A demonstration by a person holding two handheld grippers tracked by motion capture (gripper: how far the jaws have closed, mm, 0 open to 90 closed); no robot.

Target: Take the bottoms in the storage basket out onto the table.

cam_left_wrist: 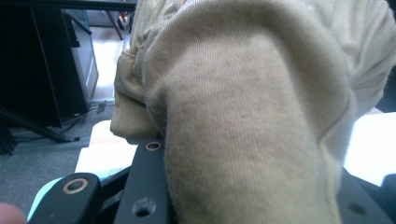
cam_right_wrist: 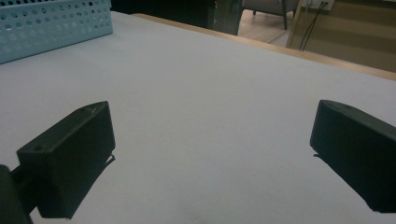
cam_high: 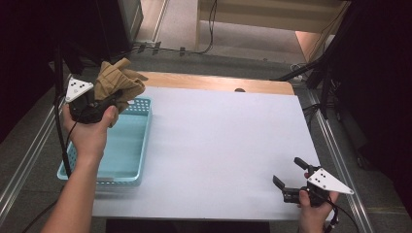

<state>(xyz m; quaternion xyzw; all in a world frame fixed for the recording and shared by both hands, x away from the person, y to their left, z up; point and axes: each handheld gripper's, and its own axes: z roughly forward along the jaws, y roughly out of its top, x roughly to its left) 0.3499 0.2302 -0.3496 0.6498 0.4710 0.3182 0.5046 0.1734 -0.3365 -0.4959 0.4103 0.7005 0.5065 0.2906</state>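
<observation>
No readable text, labels, brands or numbers anywhere.

White table (cam_high: 214, 145), wooden far edge (cam_high: 218, 82), grey floor (cam_high: 29, 145)

High view: worktop (cam_high: 218, 141) evenly lit from above, surroundings dark at 9 and 3 o'clock. Left gripper view: cloth (cam_left_wrist: 243, 107) close, soft-focus; glare at 3 o'clock. Right gripper view: dim, near jaws blurred, faint shadows beneath.

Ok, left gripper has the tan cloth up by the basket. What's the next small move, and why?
Probably lower the left gripper slightly toward you over the blue basket, then open: the tan cloth hangs above the basket's far end, and the basket looks empty.
</observation>
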